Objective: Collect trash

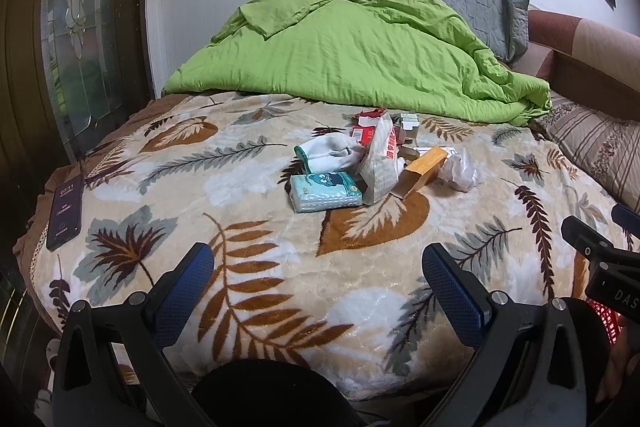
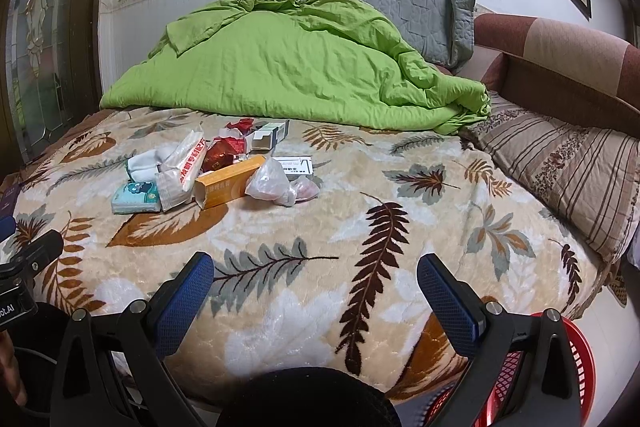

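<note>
Trash pile point(image 2: 224, 167) lies mid-bed on the leaf-print blanket point(image 2: 304, 291): orange carton point(image 2: 229, 180), crumpled clear bag point(image 2: 270, 181), red wrappers point(image 2: 222, 150), teal tissue pack point(image 1: 325, 191). Left gripper point(image 1: 318, 291) and right gripper point(image 2: 315, 289) both hover with jaws spread wide, holding nothing, well short of the pile.

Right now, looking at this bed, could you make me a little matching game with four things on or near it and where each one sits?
Things:
1. phone
2. orange box
3. green quilt
4. red basket

Places:
A. heaped at the far end of the bed
B. on the floor beside the bed's near corner
C. alone near the bed's left edge
D. in the litter pile mid-bed

Pairs: 1-C, 2-D, 3-A, 4-B
</note>
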Tool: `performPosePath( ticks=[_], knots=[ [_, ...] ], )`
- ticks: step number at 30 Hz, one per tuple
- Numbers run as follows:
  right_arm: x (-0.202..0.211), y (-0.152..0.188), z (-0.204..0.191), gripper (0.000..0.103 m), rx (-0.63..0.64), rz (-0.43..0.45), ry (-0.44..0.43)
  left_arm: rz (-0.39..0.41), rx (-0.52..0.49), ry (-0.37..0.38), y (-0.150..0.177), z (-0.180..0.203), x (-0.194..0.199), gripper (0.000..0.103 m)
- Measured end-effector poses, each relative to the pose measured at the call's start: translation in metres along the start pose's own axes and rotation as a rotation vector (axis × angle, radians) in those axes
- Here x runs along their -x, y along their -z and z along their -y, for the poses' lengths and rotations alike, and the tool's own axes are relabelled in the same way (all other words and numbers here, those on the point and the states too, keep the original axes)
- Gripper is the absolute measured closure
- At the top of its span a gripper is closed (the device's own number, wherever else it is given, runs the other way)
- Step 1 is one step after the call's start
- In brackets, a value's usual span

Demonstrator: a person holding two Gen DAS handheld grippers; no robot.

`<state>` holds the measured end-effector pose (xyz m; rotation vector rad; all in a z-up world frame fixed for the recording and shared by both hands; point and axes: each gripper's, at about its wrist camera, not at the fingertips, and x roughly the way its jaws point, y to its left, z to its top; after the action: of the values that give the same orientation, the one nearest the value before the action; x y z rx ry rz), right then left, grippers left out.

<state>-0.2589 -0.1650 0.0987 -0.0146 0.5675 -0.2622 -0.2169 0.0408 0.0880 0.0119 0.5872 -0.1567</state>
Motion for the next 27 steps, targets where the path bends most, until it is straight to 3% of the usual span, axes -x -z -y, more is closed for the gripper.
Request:
performPosePath(
  ticks=[12,17,23,27],
  knots=[
    [-0.002,0.004,-0.001,0.0,-0.005,-0.01,-0.002,-0.006,-0.001,0.003,0.0,0.001,-0.001,0.0],
    [-0.008,0.003,0.001,0.001,-0.025,-0.037,-0.028,-0.05,0.015,0.036,-0.001,-0.002,-0.01,0.0],
    [-0.033,-0.001,0.015,0.031,-0.109,-0.155,-0.18,-0.118,0.051,0.092,-0.028,-0.007,-0.036,0.0],
    [-0.045,-0.011,0.023,0.034,-0.148,-0.179,-0.232,-0.151,0.068,0.159,-0.057,-0.002,-0.058,0.0]
  ],
)
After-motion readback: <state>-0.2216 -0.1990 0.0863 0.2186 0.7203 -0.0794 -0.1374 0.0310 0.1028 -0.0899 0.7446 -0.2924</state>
